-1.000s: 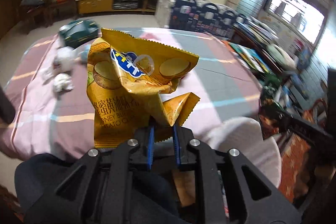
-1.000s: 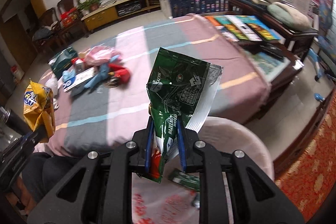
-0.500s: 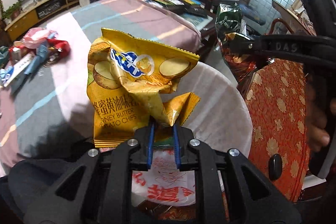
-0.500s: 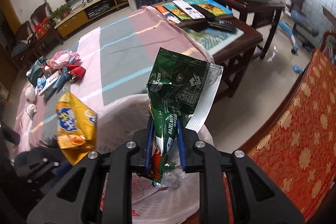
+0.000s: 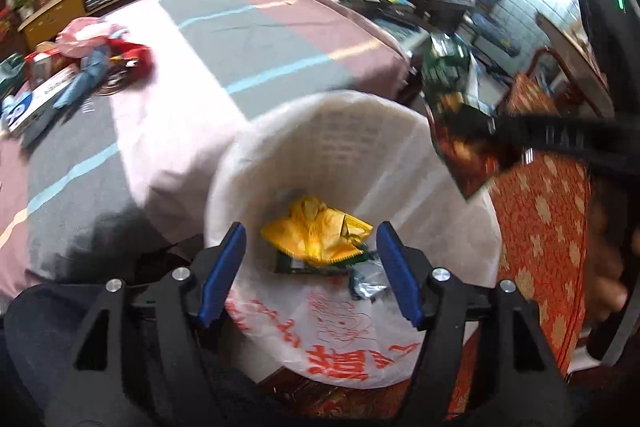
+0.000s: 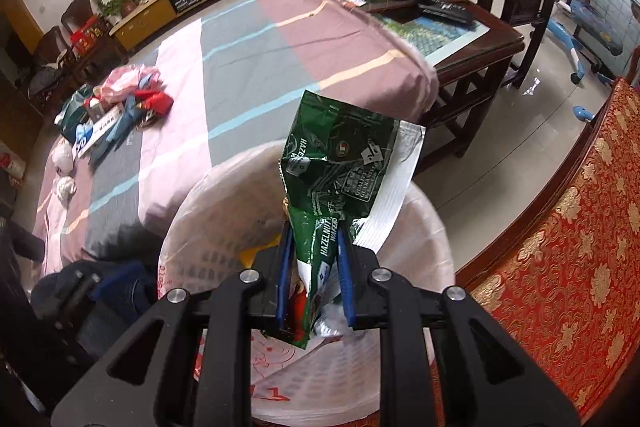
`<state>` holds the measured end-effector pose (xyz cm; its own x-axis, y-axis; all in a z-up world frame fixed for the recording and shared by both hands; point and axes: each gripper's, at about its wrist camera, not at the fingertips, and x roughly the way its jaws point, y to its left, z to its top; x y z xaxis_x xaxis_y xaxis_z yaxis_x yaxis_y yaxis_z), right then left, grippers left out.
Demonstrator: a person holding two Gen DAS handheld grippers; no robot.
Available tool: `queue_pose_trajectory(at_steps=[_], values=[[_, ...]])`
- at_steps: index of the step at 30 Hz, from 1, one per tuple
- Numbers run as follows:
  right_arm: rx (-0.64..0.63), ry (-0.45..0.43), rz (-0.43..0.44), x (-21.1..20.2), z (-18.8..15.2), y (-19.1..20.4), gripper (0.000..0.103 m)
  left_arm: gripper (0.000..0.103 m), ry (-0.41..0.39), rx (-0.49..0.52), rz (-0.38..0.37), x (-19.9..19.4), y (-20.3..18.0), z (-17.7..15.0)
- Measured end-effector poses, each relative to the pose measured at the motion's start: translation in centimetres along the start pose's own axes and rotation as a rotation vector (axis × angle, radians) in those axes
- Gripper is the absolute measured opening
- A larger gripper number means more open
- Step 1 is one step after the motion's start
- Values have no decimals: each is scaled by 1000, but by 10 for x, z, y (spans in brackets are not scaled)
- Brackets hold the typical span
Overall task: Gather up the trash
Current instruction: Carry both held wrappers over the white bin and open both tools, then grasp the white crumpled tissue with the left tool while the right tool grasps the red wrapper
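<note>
My left gripper (image 5: 310, 271) hangs over the white lined trash bin (image 5: 400, 155), its jaws opening with nothing between them. The yellow chip bag (image 5: 316, 235) lies down inside the bin on other wrappers. My right gripper (image 6: 314, 279) is shut on a green hazelnut wafer wrapper (image 6: 340, 163) and holds it above the same bin (image 6: 200, 227). In the left wrist view that wrapper (image 5: 448, 67) and the right gripper's black arm show at the bin's right rim. A pile of leftover trash (image 6: 116, 111) lies on the striped tablecloth (image 6: 260, 67) to the far left.
A red and gold patterned seat (image 6: 560, 247) stands right of the bin. A dark wooden table (image 6: 460, 27) with books stands beyond the striped table. Two crumpled white paper balls (image 6: 64, 171) lie near the cloth's left edge. A person's dark-clothed leg (image 5: 60, 327) is at lower left.
My left gripper has opened and the yellow chip bag has dropped into the bin. Both grippers have moved from over the table to above the bin, the right still holding the green wrapper.
</note>
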<state>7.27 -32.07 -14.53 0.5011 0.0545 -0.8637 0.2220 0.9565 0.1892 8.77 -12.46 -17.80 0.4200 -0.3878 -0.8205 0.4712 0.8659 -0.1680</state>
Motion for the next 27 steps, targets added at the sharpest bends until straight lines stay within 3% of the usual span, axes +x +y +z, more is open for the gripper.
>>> queue_pose_trajectory(at_steps=[4,5,7,9,15,17,27], values=[[-18,60,-6,16,-9,9,26,70,-55,-102,27,-15,31,2],[-16,78,-8,20,-11,11,31,70,-68,-124,32,-18,36,2],[-4,89,-10,24,-13,12,58,71,-94,-172,46,-25,51,3],[5,80,-8,25,-14,14,64,71,-120,-208,69,-31,64,2],[-31,61,-25,28,-7,31,64,73,-186,-273,219,-44,106,1],[-54,47,-25,29,-4,41,65,73,-204,-326,301,-50,134,1],[-169,46,45,48,8,115,65,72,-258,-638,544,-85,303,4]])
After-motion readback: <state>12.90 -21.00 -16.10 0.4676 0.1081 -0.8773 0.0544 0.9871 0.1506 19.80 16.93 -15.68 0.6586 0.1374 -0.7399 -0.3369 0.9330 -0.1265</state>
